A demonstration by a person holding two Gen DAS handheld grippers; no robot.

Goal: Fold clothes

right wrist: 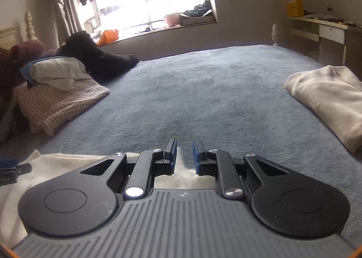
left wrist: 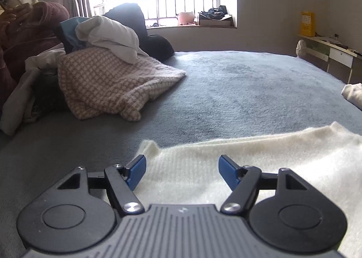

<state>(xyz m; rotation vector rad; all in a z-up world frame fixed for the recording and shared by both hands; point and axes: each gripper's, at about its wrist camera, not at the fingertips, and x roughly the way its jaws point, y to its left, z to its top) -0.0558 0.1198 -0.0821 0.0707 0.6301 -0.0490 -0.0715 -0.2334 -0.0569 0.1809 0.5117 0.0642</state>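
Note:
A cream knit garment [left wrist: 260,167] lies flat on the blue-grey bed [left wrist: 226,90], near its front edge. My left gripper [left wrist: 182,158] hovers over the garment's left end, open wide, its blue pads [left wrist: 138,172] holding nothing. In the right wrist view the same garment [right wrist: 67,163] runs under my right gripper [right wrist: 184,146], whose jaws stand only a narrow gap apart. A bit of the garment's far edge rises between the pads, and bed shows through the gap. One finger of the left gripper [right wrist: 11,167] pokes in at the far left.
A heap of clothes [left wrist: 101,58] fills the bed's left side, with a houndstooth piece [right wrist: 56,101] lowest. A folded beige garment [right wrist: 328,99] lies at the right. A person in maroon [left wrist: 27,31] sits far left. A desk [right wrist: 328,29] stands by the right wall.

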